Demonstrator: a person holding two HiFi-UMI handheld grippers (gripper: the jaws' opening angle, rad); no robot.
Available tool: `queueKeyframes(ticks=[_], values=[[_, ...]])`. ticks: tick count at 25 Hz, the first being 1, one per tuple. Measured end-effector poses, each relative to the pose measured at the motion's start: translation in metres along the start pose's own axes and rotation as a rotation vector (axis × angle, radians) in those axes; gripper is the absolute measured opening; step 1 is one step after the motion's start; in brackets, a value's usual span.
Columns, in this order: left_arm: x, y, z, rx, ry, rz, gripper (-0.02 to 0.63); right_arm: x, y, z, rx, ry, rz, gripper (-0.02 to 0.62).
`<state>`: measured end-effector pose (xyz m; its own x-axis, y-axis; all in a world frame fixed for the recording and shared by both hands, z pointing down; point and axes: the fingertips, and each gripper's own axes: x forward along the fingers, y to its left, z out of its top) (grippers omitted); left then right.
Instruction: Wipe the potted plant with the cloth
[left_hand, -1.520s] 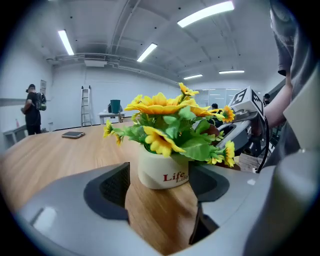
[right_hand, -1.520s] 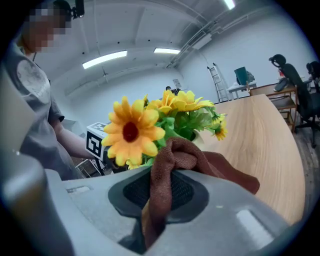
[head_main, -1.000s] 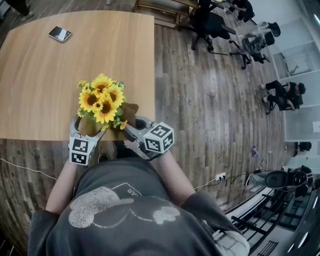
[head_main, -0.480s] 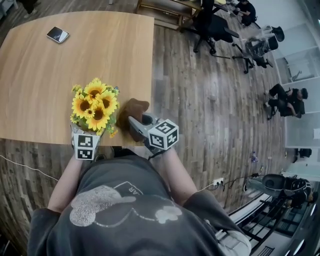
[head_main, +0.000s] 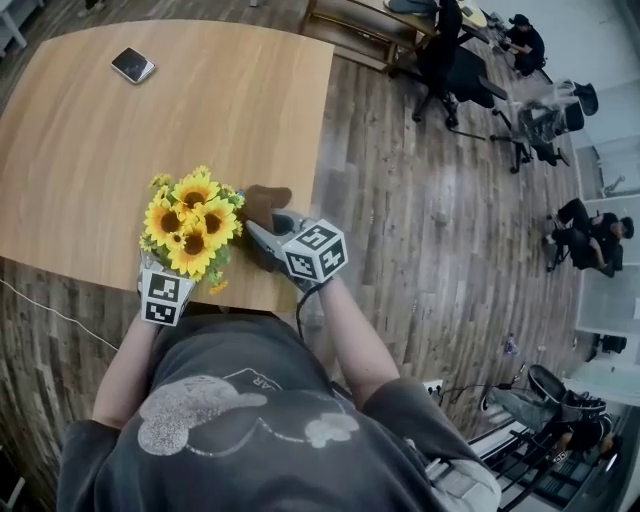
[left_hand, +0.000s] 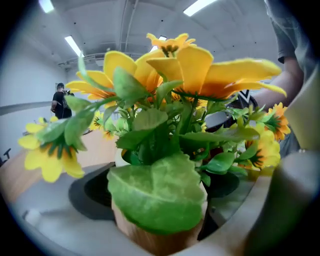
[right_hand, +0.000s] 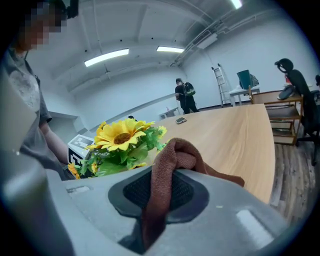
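Straddling potted sunflower plant (head_main: 192, 222) with left gripper (head_main: 175, 268), jaws wide and just eased inward, pot (left_hand: 155, 242) between them, slight gap at one pad. Pinching brown cloth (head_main: 263, 197) tight in right gripper (head_main: 260, 230), at plant's 3 o'clock, by wooden table's (head_main: 90, 150) 6 o'clock edge.

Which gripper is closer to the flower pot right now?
Left. The left gripper has the pot between its jaws, which just closed slightly. The right gripper, shut on the brown cloth, sits to the right of the flowers.
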<state>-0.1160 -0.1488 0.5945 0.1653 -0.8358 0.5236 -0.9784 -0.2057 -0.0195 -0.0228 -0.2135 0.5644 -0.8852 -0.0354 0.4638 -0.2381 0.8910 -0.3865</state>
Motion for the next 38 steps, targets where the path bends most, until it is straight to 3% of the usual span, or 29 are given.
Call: queueKeyframes(ticks=[10,15,19,33,38], values=[[-0.007,-0.005,-0.001,0.125,-0.008,-0.220,0.571,0.043,-0.008,0.037,-0.014,0.001,0.002,0.049],[-0.008,-0.007,0.000,0.174,-0.016,-0.323,0.569,0.058,0.001,0.033,-0.032,0.053,0.014,0.049],[-0.006,-0.008,0.000,0.209,-0.026,-0.385,0.568,0.061,0.005,0.028,0.013,0.046,0.021,0.049],[0.009,-0.022,-0.001,0.257,-0.062,-0.497,0.569,0.034,0.027,-0.020,0.087,0.075,0.016,0.049],[0.014,-0.023,0.005,0.266,-0.064,-0.522,0.569,0.024,0.035,-0.026,0.140,0.042,-0.003,0.049]])
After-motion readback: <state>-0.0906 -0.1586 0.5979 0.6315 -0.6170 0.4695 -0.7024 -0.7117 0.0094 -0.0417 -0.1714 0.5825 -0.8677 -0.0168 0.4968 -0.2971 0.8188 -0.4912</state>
